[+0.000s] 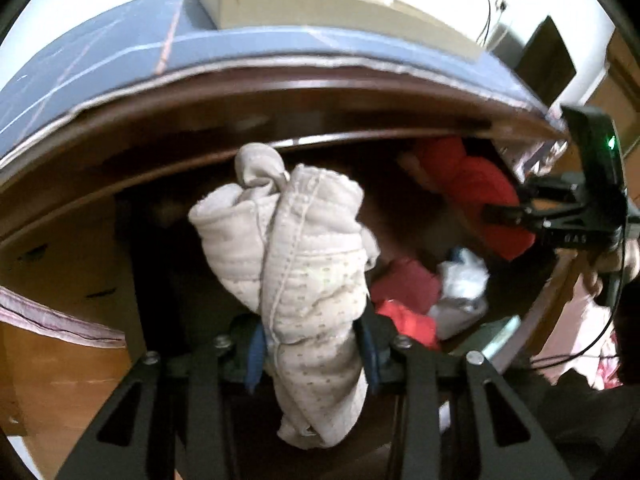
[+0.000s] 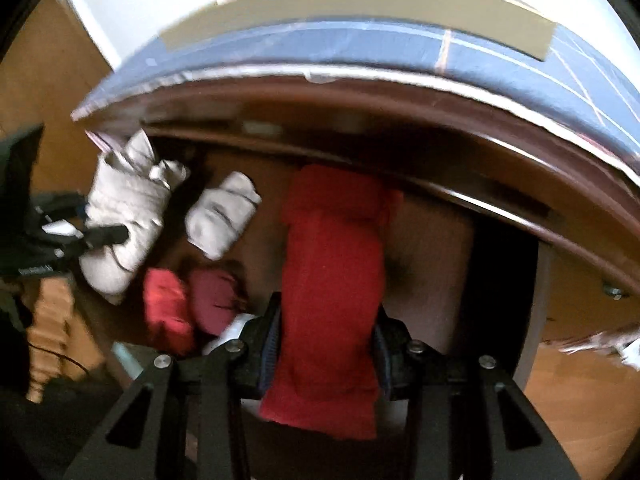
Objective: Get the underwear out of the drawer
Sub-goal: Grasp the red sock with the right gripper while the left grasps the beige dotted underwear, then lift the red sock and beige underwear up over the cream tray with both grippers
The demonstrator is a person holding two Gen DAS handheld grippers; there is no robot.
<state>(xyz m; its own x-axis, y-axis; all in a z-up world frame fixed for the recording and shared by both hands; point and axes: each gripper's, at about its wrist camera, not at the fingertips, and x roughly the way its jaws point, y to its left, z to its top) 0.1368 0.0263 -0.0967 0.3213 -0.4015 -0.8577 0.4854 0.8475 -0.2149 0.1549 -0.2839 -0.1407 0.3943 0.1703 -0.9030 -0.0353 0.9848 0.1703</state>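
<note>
My left gripper [image 1: 314,344] is shut on rolled beige underwear [image 1: 304,264] and holds it above the open wooden drawer [image 1: 532,304]. My right gripper [image 2: 326,344] is shut on rolled red underwear [image 2: 332,280] over the same drawer [image 2: 432,240]. In the left wrist view the right gripper [image 1: 504,214] shows at the right with the red underwear [image 1: 476,192]. In the right wrist view the left gripper [image 2: 108,236] shows at the left with the beige underwear [image 2: 124,220]. More underwear lies in the drawer: red pieces [image 1: 404,296], a white piece [image 1: 464,288], a beige roll [image 2: 222,214], a maroon piece [image 2: 212,300].
A blue mat [image 1: 100,64] covers the tabletop above the drawer. A cardboard tray [image 1: 320,8] with clothes stands on it. The dark table edge [image 2: 440,120] overhangs the drawer. Wooden floor [image 2: 580,400] lies to the sides.
</note>
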